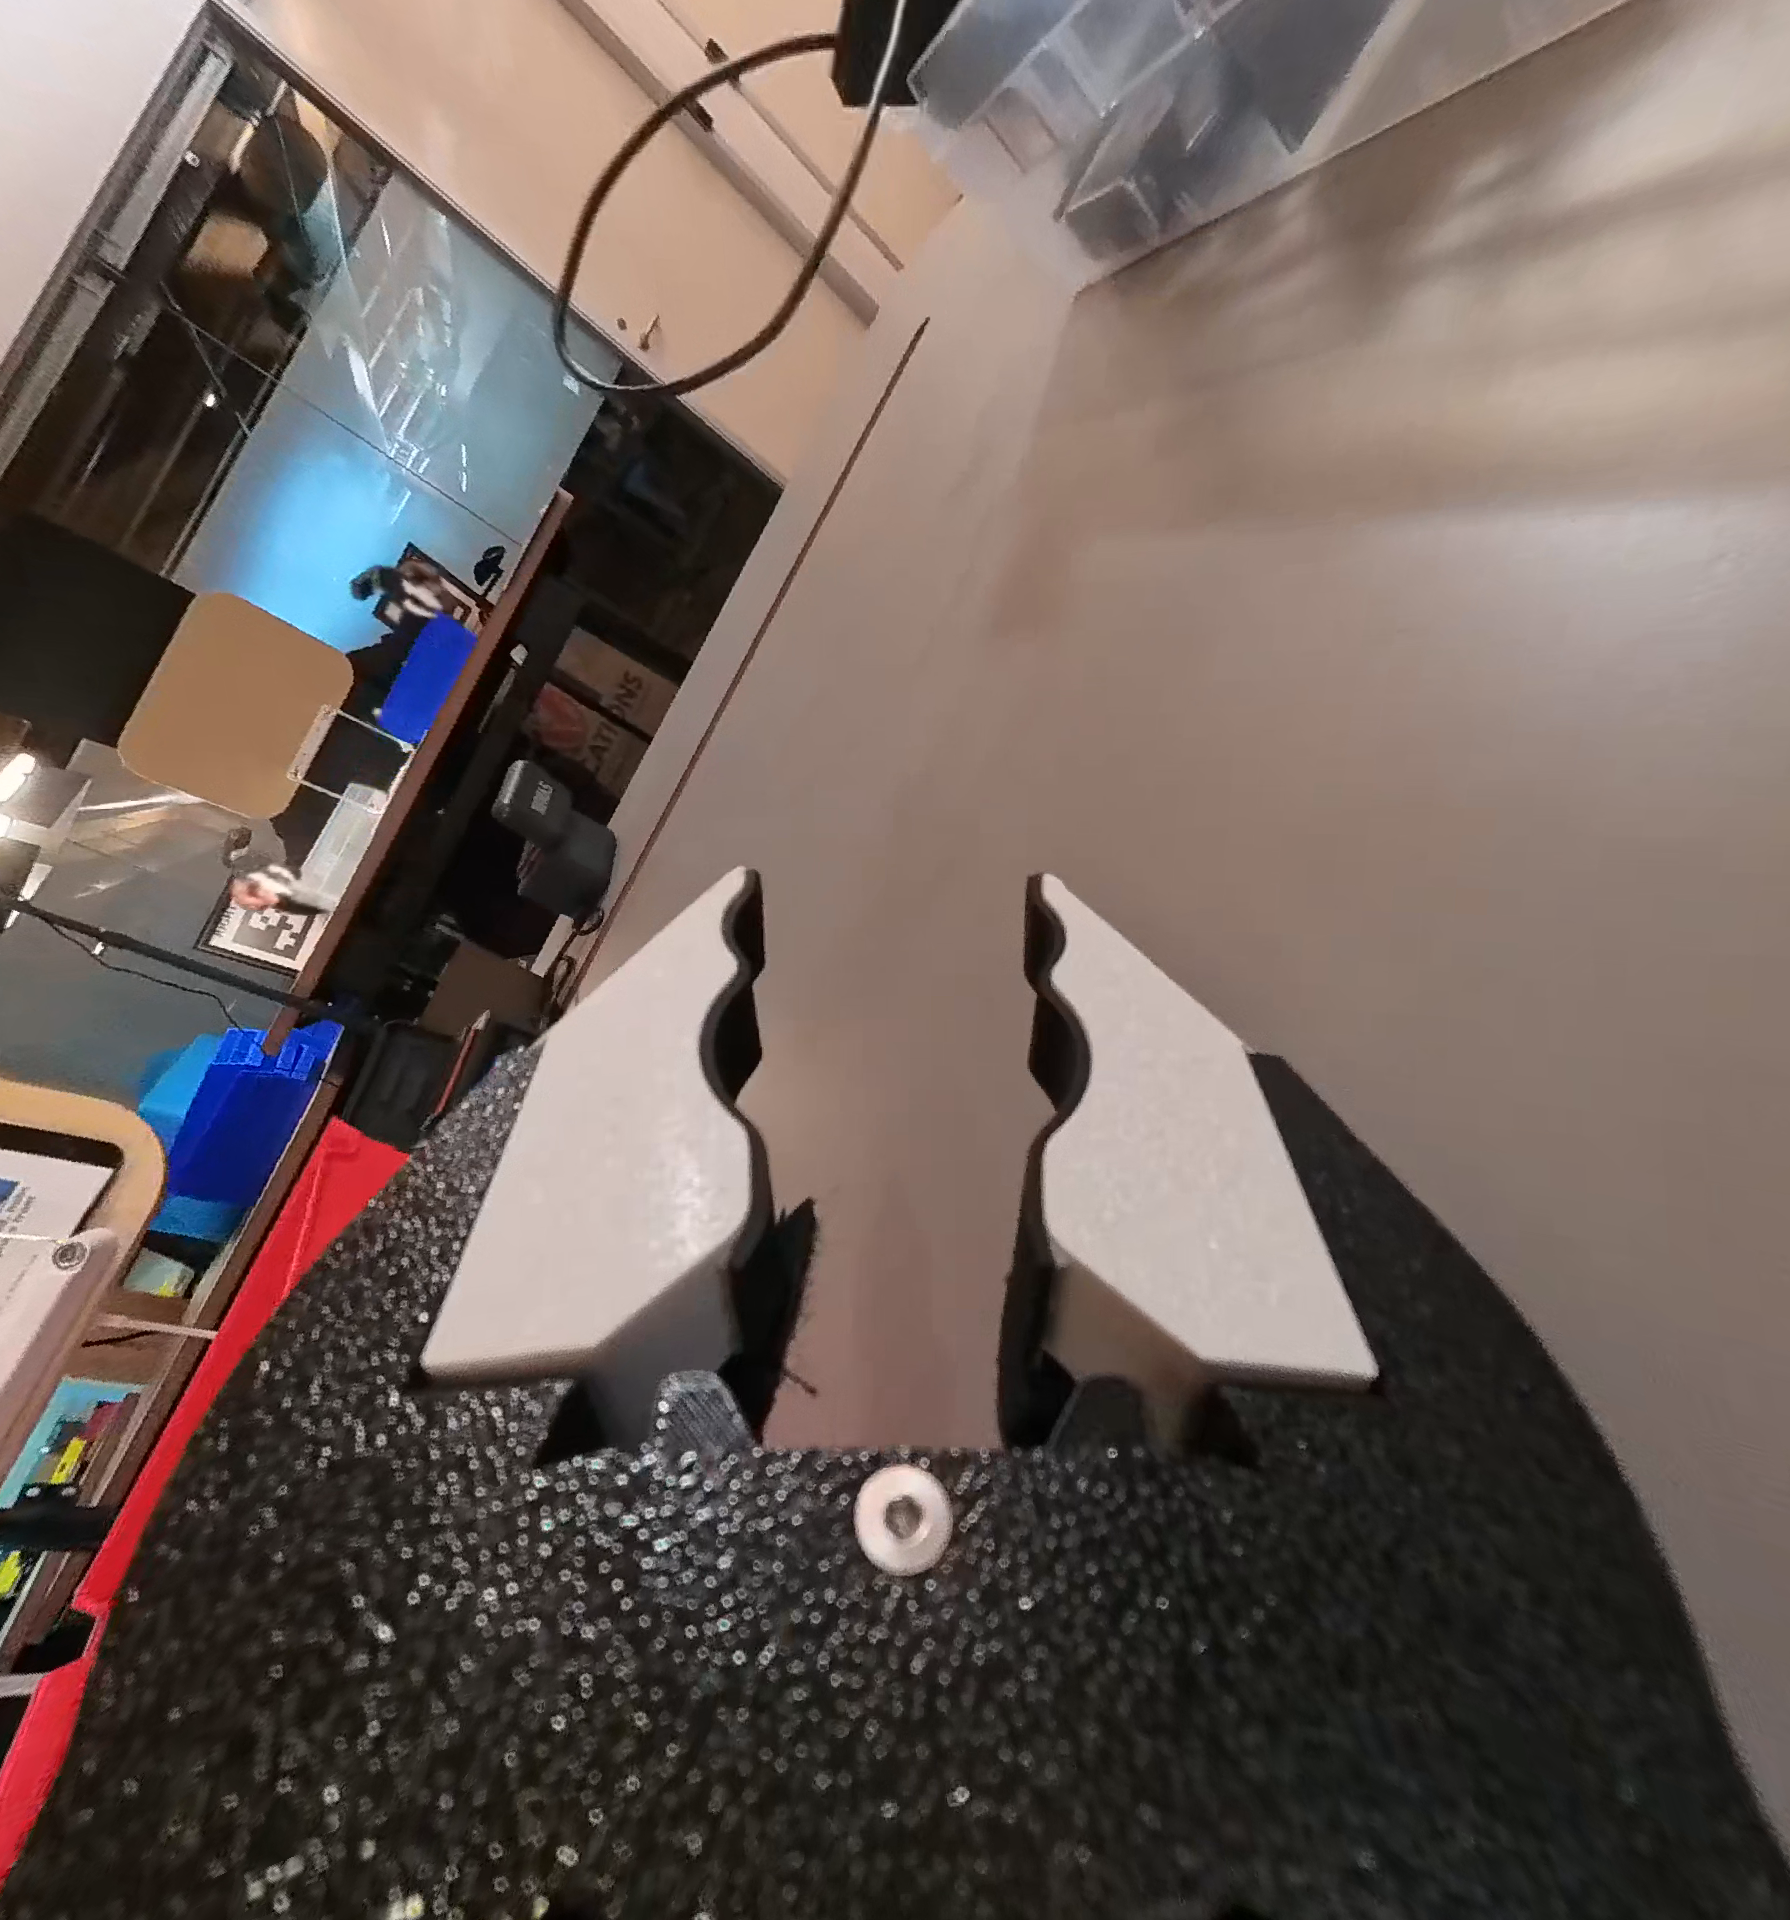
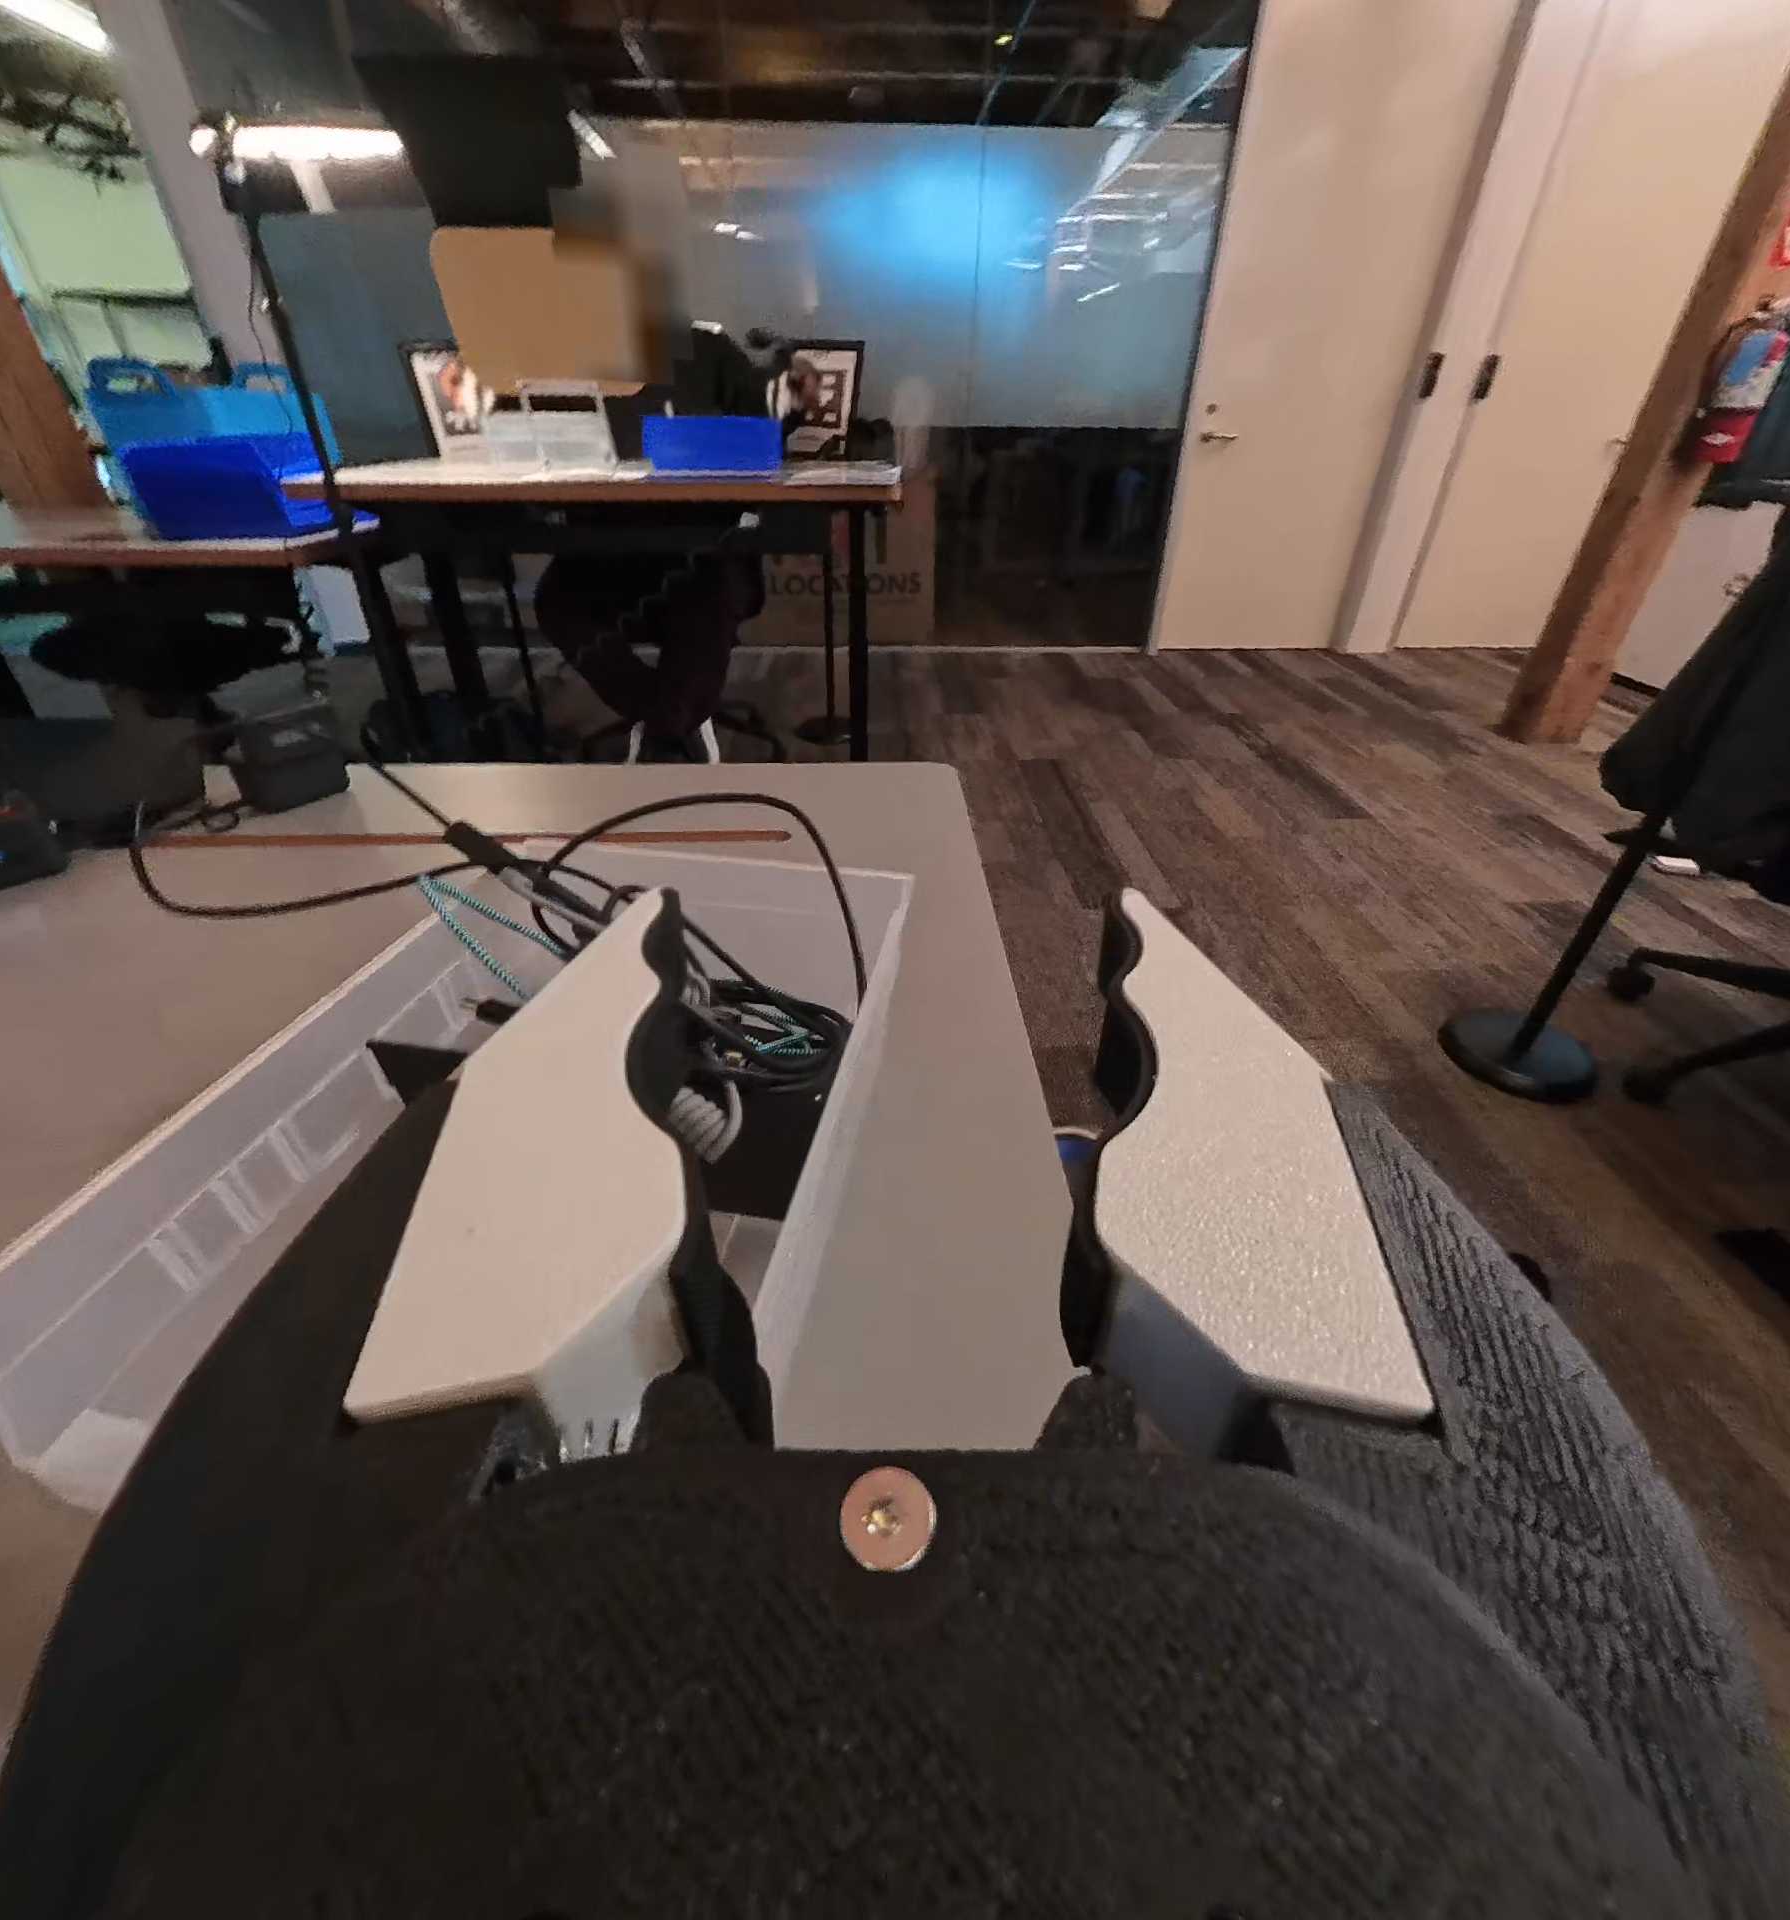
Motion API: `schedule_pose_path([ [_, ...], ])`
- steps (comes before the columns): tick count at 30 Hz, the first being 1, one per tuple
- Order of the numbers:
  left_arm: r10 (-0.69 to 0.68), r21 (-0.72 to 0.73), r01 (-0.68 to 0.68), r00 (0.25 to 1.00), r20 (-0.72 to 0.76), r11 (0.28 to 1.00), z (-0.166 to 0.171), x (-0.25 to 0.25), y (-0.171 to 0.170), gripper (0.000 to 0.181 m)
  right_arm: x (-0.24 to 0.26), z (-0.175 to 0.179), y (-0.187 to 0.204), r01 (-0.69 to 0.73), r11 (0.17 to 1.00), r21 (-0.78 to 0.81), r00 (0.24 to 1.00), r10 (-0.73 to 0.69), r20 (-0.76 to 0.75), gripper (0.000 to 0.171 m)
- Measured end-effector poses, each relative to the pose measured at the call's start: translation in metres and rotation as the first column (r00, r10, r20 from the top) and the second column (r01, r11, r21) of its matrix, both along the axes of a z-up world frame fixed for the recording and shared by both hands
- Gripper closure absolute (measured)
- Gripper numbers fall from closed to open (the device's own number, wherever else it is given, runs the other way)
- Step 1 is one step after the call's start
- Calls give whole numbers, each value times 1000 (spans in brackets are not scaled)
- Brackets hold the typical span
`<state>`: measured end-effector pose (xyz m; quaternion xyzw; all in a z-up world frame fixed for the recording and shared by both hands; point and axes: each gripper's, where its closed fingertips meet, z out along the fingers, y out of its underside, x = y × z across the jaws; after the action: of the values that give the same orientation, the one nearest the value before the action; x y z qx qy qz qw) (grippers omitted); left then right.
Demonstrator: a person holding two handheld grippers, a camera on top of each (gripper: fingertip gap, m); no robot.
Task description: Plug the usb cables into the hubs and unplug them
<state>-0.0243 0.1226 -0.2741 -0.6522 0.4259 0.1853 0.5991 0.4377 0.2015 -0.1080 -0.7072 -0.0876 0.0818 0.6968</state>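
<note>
In the right wrist view a clear plastic bin (image 2: 195,1236) sits on the grey table (image 2: 91,1039) and holds a tangle of USB cables (image 2: 766,1029), black, teal braided and white coiled. A black cable (image 2: 278,909) loops out of the bin over the table. My right gripper (image 2: 896,914) is open and empty, above the bin's right wall near the table's right edge. In the left wrist view, which is strongly tilted, my left gripper (image 1: 896,894) is open and empty over bare table (image 1: 1390,831). A black cable loop (image 1: 600,260) hangs from a dark block (image 1: 870,52) beside the clear bin (image 1: 1130,114).
The table's right edge (image 2: 995,935) drops to a wood-look floor. An office chair (image 2: 1753,779) and a stand base (image 2: 1519,1049) are at the right. Another desk (image 2: 600,488) with blue bins (image 2: 205,488) stands behind, where a person sits. A red-edged item (image 1: 278,1247) lies left of my left gripper. Both grippers' tips are roughly 30 centimeters from the dark block (image 1: 870,52).
</note>
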Motion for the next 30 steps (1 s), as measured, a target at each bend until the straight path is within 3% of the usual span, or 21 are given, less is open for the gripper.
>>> schedule_pose_path([
  [9,-4,19,2,997,72,1000,9,-4,0,133,-19,5,17,-71,997,-11,969,66,-238,93],
  [16,27,48,-34,991,134,998,20,-13,2,132,-40,-65,30,-78,936,-344,986,123,111,101],
  [20,89,-8,-90,959,269,996,28,-20,-7,130,-58,-100,23,-177,846,-503,965,250,82,103],
  [24,160,57,-194,916,367,979,47,-38,-34,106,-43,-125,19,-72,790,-609,972,192,134,106],
  [27,299,135,-350,906,298,927,65,-82,-54,96,-42,-136,13,-59,752,-657,972,194,134,113],
  [30,422,86,-485,825,376,870,79,-130,-63,91,-42,-147,11,-48,718,-695,972,195,134,120],
])
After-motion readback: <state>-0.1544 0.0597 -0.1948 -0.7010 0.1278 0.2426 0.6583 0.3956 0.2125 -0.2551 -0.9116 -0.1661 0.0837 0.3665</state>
